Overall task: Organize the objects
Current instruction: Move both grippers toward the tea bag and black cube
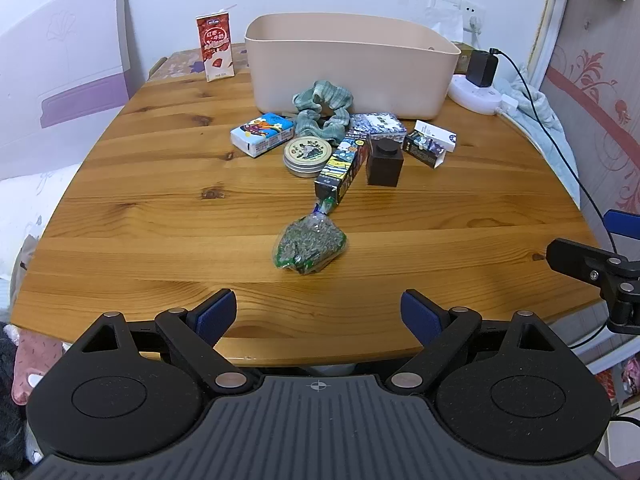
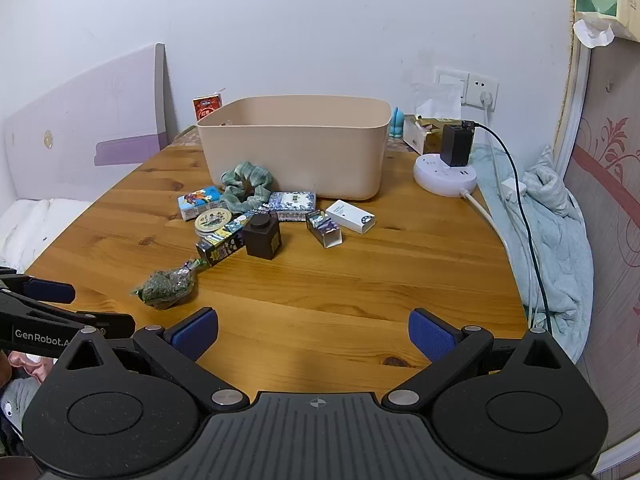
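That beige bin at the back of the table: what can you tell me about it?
The bin is a wide, open-topped tub of smooth beige plastic, by its look, with rounded corners, a thin rim and walls narrowing slightly downward. It stands upright on the far part of the wooden table. Its inside is mostly hidden. A green scrunchie lies against its front wall. Neither tool is near it.

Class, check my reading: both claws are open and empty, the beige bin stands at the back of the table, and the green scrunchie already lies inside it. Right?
One slip. The green scrunchie is not inside the beige bin; it lies on the table against the bin's front wall, as the right wrist view shows. The left claw and right claw are open and empty.
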Motion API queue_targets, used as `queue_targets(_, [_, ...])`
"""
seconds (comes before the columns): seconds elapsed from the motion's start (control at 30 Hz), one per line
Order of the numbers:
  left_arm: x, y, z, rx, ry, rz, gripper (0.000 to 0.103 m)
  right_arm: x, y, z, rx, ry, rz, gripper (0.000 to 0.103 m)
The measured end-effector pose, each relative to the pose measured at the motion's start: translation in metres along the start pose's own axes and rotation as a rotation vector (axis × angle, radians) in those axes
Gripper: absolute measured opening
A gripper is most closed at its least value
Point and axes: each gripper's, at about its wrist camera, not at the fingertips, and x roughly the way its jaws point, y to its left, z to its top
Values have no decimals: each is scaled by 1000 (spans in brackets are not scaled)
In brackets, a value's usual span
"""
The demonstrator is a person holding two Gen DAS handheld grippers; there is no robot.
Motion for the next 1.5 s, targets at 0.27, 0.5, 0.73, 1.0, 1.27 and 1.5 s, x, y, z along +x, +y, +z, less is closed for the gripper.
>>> queue_targets(0.27, [-3,0,2,-5,-6,5,91,0,-1,0,-1,0,0,103])
queue_targets(0.5, [-4,-1,4,-13,-10,4,91,-2,-4,1,5,-3,-1,103])
queue_targets(0.73, [-7,-3,6,-22,-24,0,91,1,-3,0,1,7,8,103])
queue_targets(1.0, [-4,-8,5,-12,-27,-20,91,3,-4,1,8,8,31,103])
queue_targets(1.27, [1,-6,7,-21,-22,-21,91,8,-4,1,12,11,43,103])
queue_targets(1.5, [18,-3,12,-34,2,-15,91,19,-6,6,20,16,59,103])
